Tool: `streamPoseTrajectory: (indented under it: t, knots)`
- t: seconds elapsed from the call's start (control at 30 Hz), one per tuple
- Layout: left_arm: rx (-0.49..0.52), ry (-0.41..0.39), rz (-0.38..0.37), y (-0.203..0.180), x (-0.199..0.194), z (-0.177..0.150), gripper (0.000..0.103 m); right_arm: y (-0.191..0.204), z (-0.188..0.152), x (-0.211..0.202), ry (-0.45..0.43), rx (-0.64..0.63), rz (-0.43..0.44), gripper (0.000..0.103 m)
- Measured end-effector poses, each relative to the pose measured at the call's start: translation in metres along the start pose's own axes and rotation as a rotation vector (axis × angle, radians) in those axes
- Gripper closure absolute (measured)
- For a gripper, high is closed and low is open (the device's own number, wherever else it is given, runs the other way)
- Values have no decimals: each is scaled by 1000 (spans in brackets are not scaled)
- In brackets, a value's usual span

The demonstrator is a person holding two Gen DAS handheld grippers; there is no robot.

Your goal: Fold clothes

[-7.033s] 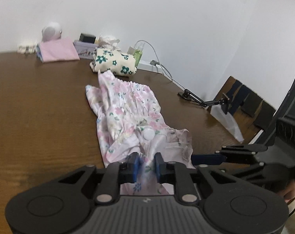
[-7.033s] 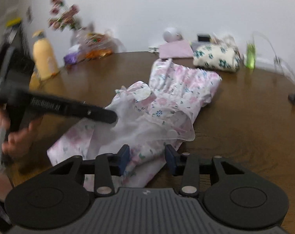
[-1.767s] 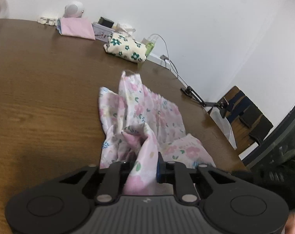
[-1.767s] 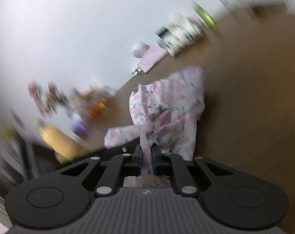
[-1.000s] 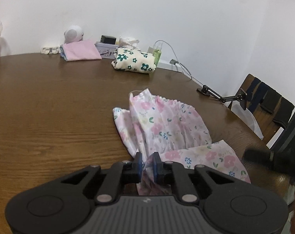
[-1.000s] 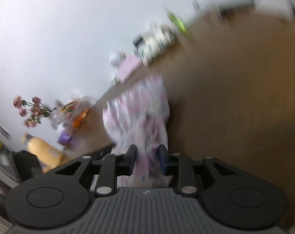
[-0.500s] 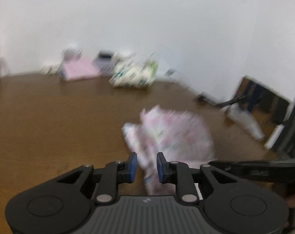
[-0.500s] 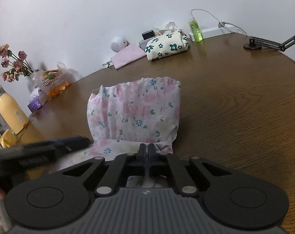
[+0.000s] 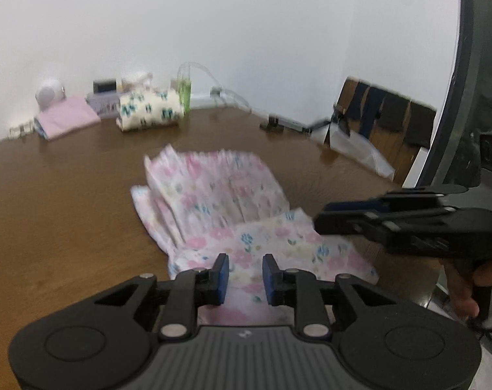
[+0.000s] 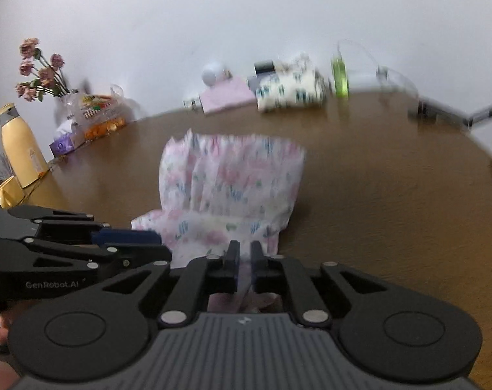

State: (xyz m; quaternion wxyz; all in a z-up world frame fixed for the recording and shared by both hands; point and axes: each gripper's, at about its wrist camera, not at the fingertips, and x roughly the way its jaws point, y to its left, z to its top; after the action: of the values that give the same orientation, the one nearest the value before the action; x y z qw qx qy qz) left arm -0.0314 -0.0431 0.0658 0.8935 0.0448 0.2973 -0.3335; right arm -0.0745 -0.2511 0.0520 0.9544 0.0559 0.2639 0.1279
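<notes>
**Grippers let go, fold laid down**

Left gripper (image 9: 245, 269) sits w/ jaws partly apart, nothing pinched; a sec ago it was clamped on a bunch of the floral garment (image 9: 220, 201), so its jaws have just been opening and the cloth now lies flat below them. Right gripper (image 10: 245, 261) shows a narrow gap; half a sec ago it was closed tight on the hem, jaws have just been opening too. Fabric lies under and just past its tips, but can't tell if any is caught.

Garment lies mid-table (image 9: 57, 214), nearest edge directly under both grippers, gathered end pointing away. Near flap is doubled over the rest, so one fold looks done; prob. another fold or some smoothing is left.

Other stuff, all beyond the garment by the wall: pink folded cloth (image 9: 67, 119), cream floral bundle (image 9: 150, 110), green bottle (image 9: 184, 92). Left of the garment: yellow bottle (image 10: 20, 146), snack bags (image 10: 95, 113), flowers (image 10: 39, 71). Right of it: clamp arm (image 9: 291, 125), chair (image 9: 385, 117). Nothing sits on or against the garment; only the two grippers crowd each other over its near edge.
</notes>
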Motion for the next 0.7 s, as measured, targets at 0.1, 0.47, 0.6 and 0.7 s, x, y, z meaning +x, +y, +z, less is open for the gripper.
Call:
streamPoseTrajectory:
  t: [0.1, 0.47, 0.6, 0.7]
  knots:
    - [24, -43, 9, 11, -19, 3, 56, 16, -2, -22, -52, -262, 110, 50]
    - [270, -62, -260, 27, -52, -4, 26, 53, -21, -4, 133, -940, 356, 56]
    - [527, -23, -252, 2, -43, -20, 26, 48, -12, 4, 159, -920, 393, 79]
    - [742, -91, -191, -15, -34, -35, 24, 39, 1, 8, 183, -874, 444, 89]
